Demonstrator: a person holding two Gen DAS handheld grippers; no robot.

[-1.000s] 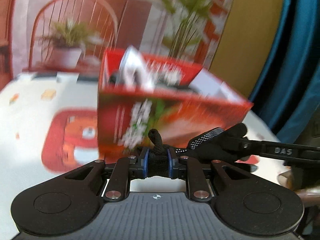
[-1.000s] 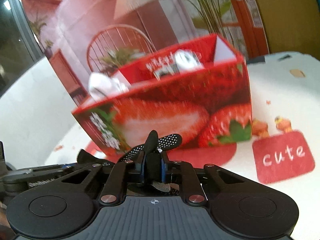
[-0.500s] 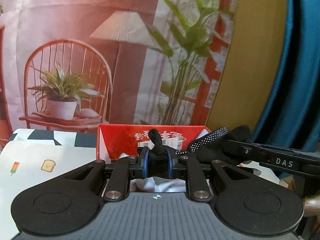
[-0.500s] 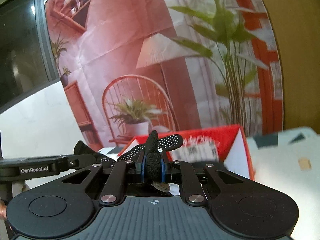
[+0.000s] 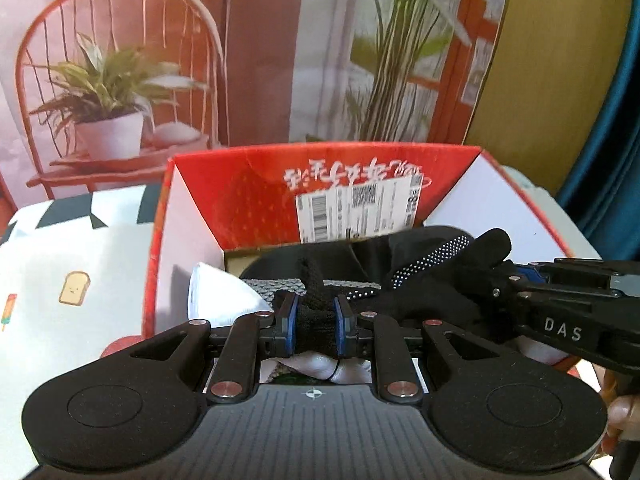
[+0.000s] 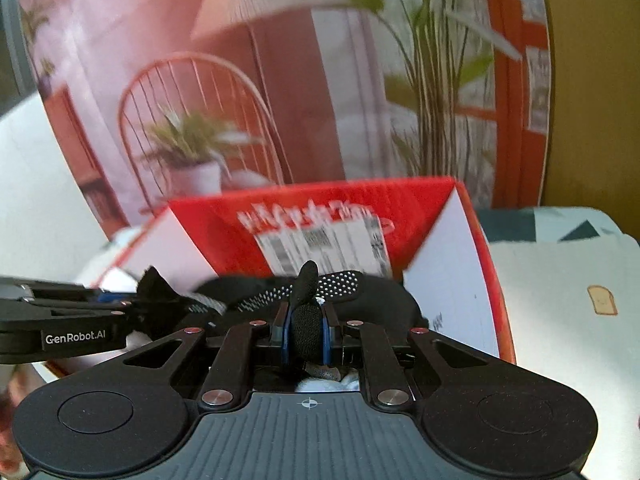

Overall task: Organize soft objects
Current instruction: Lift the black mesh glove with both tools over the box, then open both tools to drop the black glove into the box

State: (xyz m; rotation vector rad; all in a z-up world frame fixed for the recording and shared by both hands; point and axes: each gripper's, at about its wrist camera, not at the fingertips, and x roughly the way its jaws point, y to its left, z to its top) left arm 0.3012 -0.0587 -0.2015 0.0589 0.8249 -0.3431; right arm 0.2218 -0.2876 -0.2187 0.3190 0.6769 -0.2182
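The desk [image 5: 72, 240], under its white cartoon-print cloth, carries the red strawberry carton [image 5: 400, 160], whose open top now fills the middle of both wrist views; half a second ago only its far rim showed over the fingers, and a second ago its printed outer wall faced the cameras, so both tools have come up and over the rim. Inside, a white soft item [image 5: 220, 296] lies against the left wall, and the shipping label [image 5: 360, 212] sits on the far inner flap. The black dotted glove [image 5: 432, 264] hangs stretched over the opening, just above the things already in the box. The left hand-held gripper [image 5: 316, 324] is clamped tight on one bunched end of it, a knitted fingertip poking up between the blue pads; the right hand-held gripper [image 6: 306, 332] is likewise closed on the other end, with no gap visible past the fabric. In the left view the right tool reaches in from the side, pinching the same glove. The carry looks finished: what seems left is lowering and letting both ends go so the glove settles inside instead of draping over the rim.
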